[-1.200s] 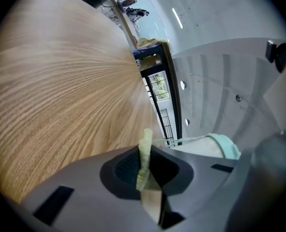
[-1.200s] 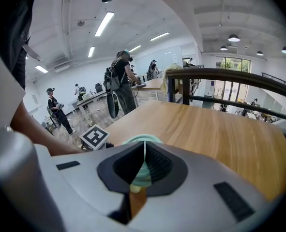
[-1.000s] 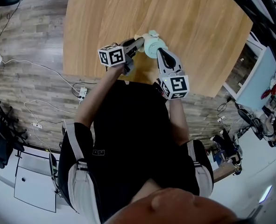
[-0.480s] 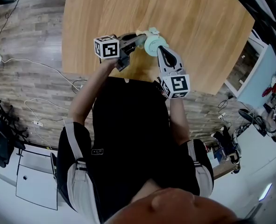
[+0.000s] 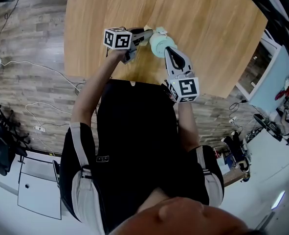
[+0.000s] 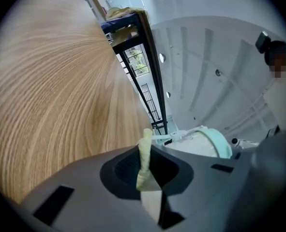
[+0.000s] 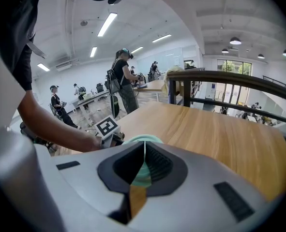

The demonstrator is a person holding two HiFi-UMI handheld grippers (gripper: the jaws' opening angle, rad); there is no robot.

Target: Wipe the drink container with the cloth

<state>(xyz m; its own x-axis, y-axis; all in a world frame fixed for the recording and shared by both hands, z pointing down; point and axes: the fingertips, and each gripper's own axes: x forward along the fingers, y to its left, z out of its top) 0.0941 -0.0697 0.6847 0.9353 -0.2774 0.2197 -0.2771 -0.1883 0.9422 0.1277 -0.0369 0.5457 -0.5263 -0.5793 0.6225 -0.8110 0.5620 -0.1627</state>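
Observation:
The mint-green and white drink container (image 5: 158, 45) is held over the wooden table (image 5: 208, 28) near its front edge. My right gripper (image 5: 166, 51) reaches it from below and is shut on its mint rim (image 7: 142, 172). My left gripper (image 5: 148, 35) comes in from the left, shut on a thin pale-yellow cloth (image 6: 144, 158). The cloth sticks out past the jaws right beside the container (image 6: 208, 143). In the right gripper view my right gripper (image 7: 143, 148) has the left gripper's marker cube (image 7: 106, 126) just beyond the container.
The table's front edge (image 5: 110, 78) runs just under my grippers, with wood floor and white cables (image 5: 41, 70) to the left. A dark railing (image 7: 230, 79) stands past the table's far side. Several people (image 7: 123, 81) stand far off in the hall.
My left gripper has lifted and moved farther over the table, keeping the cloth against the container's left side. The right gripper and the container have barely shifted.

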